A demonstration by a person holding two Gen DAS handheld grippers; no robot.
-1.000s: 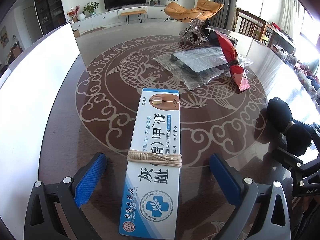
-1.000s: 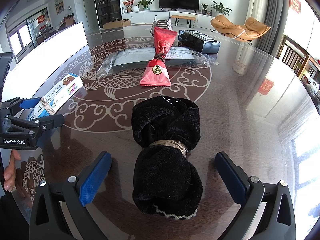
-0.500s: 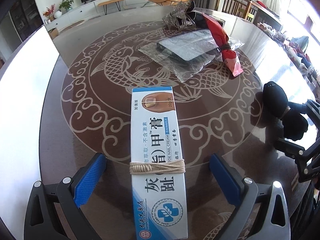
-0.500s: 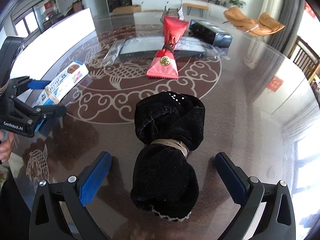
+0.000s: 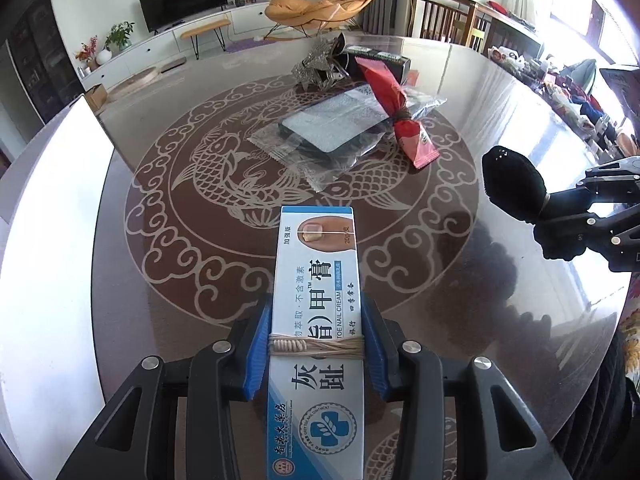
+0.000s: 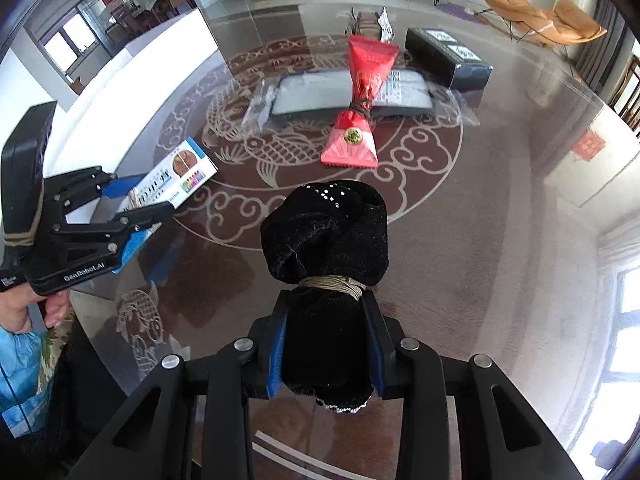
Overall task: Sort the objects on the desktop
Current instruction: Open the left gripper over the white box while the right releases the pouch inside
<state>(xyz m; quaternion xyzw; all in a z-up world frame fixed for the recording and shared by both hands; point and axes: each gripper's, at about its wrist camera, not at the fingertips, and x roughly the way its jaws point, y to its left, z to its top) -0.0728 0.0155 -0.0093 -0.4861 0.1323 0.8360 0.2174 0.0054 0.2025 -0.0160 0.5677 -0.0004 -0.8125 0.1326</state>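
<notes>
A white and blue nail cream box (image 5: pixel 318 264), tied round with tan string, sits between the blue pads of my left gripper (image 5: pixel 317 340). The jaws are closing and the pads press on both long sides of the box. The right wrist view shows the same box (image 6: pixel 176 176) held above the table in the left gripper (image 6: pixel 136 208). My right gripper (image 6: pixel 326 336) is closing too, its pads squeezing the lower half of a black velvet bundle (image 6: pixel 324 232) bound with string. That bundle (image 5: pixel 512 188) also hangs off the table at the right of the left wrist view.
On the round glass table (image 5: pixel 200 280) with fish patterns lie a red snack packet (image 5: pixel 400 116), a dark flat device in a clear bag (image 5: pixel 336 128), a black box (image 5: pixel 384 60) and a silver crinkled packet (image 5: pixel 316 66). A white board (image 5: pixel 48 260) lines the left edge. A hand (image 6: pixel 24 308) holds the left gripper.
Both grippers went from wide open to shut, the left on the box and the right on the black bundle. Both objects have come up off the table.
</notes>
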